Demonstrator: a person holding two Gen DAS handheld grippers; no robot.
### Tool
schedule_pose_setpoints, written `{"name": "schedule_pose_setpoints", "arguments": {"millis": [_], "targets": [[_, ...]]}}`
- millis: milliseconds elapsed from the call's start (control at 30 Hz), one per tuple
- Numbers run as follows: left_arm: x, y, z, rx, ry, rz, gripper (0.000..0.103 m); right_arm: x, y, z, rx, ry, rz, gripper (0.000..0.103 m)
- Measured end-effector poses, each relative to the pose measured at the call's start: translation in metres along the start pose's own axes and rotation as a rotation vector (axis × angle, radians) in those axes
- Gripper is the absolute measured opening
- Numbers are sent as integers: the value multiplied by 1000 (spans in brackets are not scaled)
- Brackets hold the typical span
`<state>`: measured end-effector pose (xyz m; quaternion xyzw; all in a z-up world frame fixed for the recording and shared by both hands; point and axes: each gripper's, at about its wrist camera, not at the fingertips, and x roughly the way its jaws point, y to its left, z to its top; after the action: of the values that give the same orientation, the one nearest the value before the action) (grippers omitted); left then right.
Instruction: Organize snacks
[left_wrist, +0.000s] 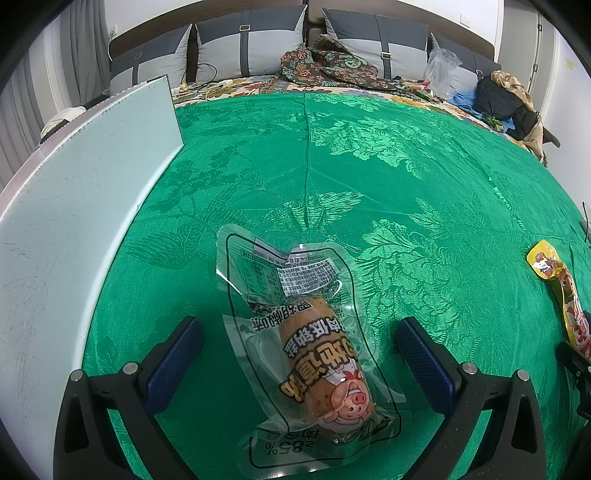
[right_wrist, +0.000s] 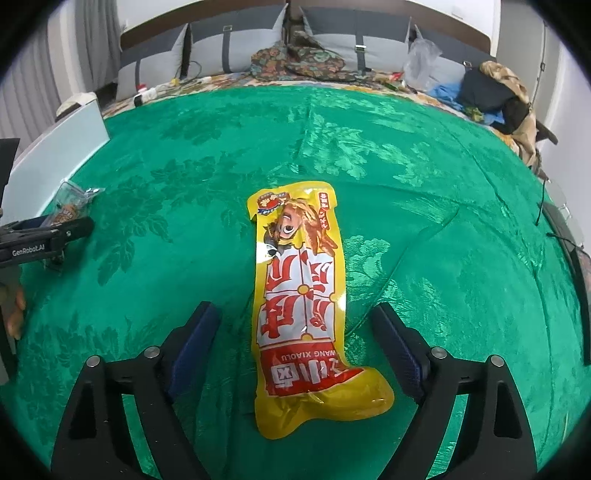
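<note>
While both tools gape wide over snacks, a white board (left_wrist: 85, 206) flanks the sausage pack (left_wrist: 314, 343).

We count two snack packets: one clear sausage packet (left_wrist: 314, 339) and one yellow packet (right_wrist: 301, 295). We see two grippers, the left gripper (left_wrist: 299, 354) and the right gripper (right_wrist: 297, 339). One white board (left_wrist: 74, 206).

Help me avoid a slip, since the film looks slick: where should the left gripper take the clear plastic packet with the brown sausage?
Grip the clear plastic packet across the sausage's firm, thick middle, from above. It lies flat, lengthwise between the open left gripper fingers; the flat film edges offer little hold.
</note>
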<state>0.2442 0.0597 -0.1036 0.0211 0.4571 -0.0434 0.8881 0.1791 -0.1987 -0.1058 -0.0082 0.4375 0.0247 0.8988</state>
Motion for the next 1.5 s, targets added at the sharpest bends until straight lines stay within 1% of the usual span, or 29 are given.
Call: {"name": "schedule_pose_setpoints", "arguments": {"millis": [1500], "targets": [[1,1,-1,1,0,0,103,0,-4,1,0,-1,-5,90]]}}
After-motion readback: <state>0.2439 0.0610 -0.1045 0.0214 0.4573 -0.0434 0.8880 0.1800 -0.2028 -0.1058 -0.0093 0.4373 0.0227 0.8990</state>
